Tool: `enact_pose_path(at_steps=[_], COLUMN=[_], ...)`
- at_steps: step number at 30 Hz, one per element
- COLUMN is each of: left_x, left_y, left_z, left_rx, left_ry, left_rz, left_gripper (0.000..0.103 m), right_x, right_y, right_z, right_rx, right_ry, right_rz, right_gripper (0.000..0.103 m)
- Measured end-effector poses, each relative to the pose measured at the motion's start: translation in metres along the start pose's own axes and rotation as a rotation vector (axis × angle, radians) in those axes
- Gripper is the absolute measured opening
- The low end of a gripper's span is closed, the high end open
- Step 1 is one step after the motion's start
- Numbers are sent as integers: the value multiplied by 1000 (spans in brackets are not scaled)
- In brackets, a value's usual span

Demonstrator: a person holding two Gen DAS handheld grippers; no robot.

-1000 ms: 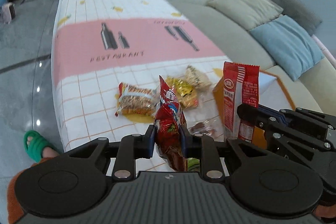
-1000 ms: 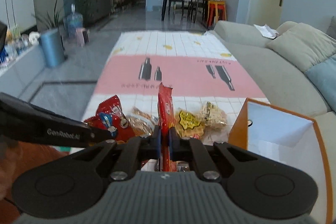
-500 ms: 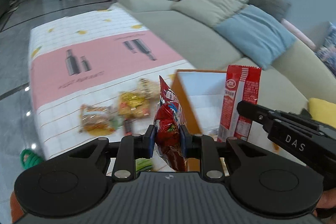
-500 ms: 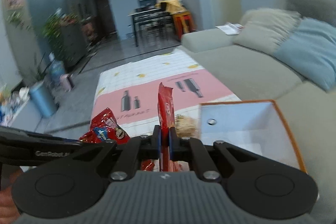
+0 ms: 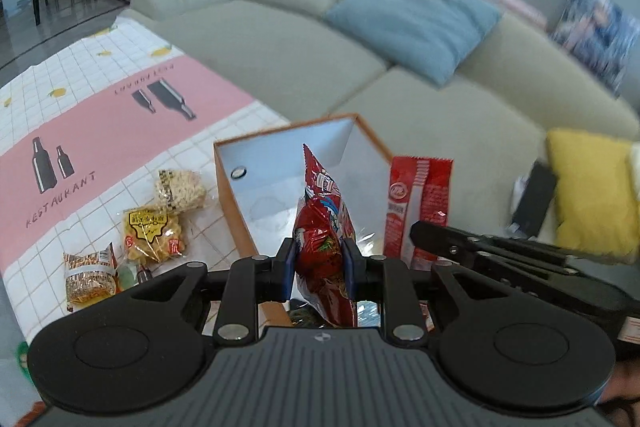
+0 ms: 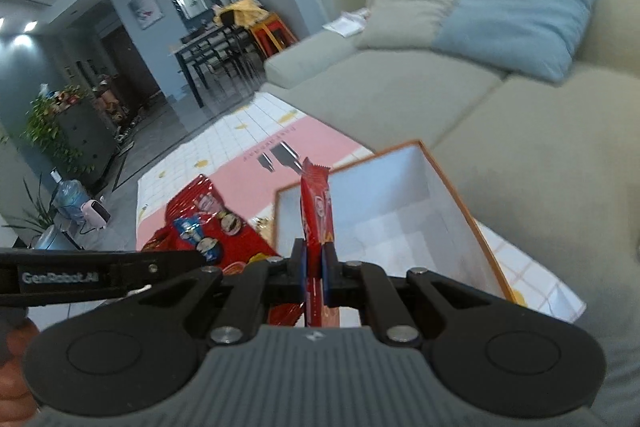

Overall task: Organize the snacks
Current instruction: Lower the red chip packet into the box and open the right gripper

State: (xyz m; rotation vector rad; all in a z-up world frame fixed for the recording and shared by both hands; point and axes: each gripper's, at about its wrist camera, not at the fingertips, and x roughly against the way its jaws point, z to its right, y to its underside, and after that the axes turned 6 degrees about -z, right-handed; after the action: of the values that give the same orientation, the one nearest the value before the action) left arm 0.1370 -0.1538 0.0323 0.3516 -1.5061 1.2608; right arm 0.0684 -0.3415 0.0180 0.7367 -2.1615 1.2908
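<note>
My left gripper (image 5: 319, 267) is shut on a puffy red snack bag (image 5: 324, 227), held upright over the near part of the orange box (image 5: 230, 195) with its white inside. My right gripper (image 6: 315, 269) is shut on a flat red snack packet (image 6: 317, 211), also upright, over the same orange box (image 6: 460, 203). In the left wrist view that flat red packet (image 5: 420, 203) stands to the right of the red bag, with the right gripper's dark body below it. From the right wrist camera the puffy red bag (image 6: 204, 223) shows to the left, beside the box.
Several loose snack packs lie on the checked and pink tablecloth (image 5: 100, 123) left of the box: a noodle block (image 5: 180, 189), a yellow pack (image 5: 152, 235), a brown pack (image 5: 90, 277). A grey sofa (image 5: 304, 43) with cushions runs behind and to the right.
Both grippers have swung rightward with their packets, from above the loose snacks to over the orange box. Both views have rolled and the sofa now fills more of them.
</note>
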Motion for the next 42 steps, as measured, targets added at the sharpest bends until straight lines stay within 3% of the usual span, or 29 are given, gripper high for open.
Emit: enact_pose_path(at_steps=[8,14,21,25,29,33,42], left_x=[-61,-96,-126,-127,-111,-88,-45], left_y=[-18,-24,-29,-33,-37,-37,-22], left_z=[2,2,-2,-6,-15,-25,-51], left_rx=[-65,-131,-149,-141,-105,-52,58], left_ry=[-66,-55,-94,-103,-84,-70,-58], left_rz=[-177,-326,-397,-370,-273,-200,-162], left_gripper=[26,26,32,37,46,47,47], right_x=[-48,-83,-115,-126,-134,-145,-170], right_y=[6,8,12,15,16,15,15], right_z=[20,34,45,49,48,43,24], right_rx=[-79,-107,-132,-134,-126,-110,-61], right_ry=[-35,-51,-46,-27,-22,-1,12], right_rz=[-111,-195,-260,-284,-306,-320,-372], right_gripper=[3,3,4,4,4,4,5])
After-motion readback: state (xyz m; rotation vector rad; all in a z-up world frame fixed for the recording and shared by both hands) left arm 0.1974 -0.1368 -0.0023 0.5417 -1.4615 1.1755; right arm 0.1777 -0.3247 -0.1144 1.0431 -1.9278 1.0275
